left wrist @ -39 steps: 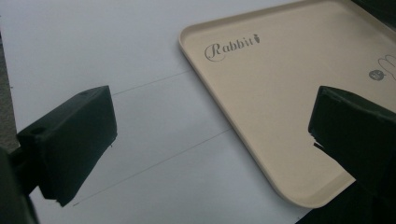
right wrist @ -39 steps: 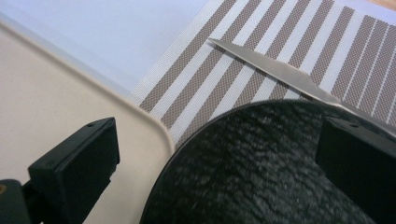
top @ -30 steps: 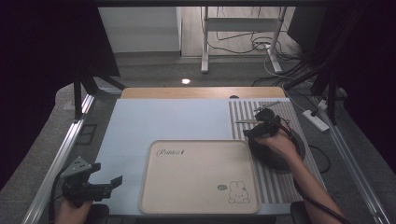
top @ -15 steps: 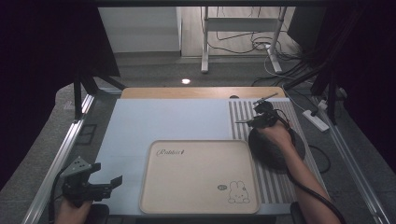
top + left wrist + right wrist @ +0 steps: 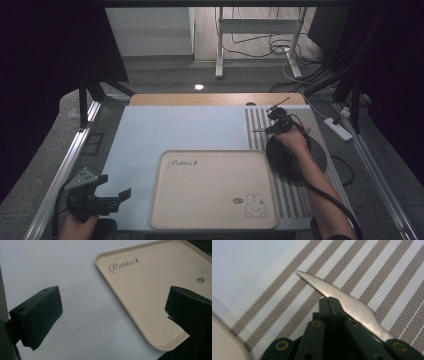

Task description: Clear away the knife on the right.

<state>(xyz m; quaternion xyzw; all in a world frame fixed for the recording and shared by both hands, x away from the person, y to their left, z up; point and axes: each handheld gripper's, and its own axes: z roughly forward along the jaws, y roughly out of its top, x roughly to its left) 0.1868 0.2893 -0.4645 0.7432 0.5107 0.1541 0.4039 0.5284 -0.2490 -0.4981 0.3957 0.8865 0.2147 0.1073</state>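
At the table's near left corner, the left gripper [image 5: 112,196] rests level, jaws spread, beside the beige rabbit tray [image 5: 215,220]. Farther off, the right forearm stretches forward; the right gripper [image 5: 274,126] has just closed, pinching a butter knife [image 5: 342,298] over the striped placemat [image 5: 305,117].

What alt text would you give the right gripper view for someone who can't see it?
The right gripper has its black jaws shut on a knife, a flat silver blade with its tip pointing up and left. Beneath it lies a placemat woven in brown and white stripes. A blurred beige tray edge sits at lower left.
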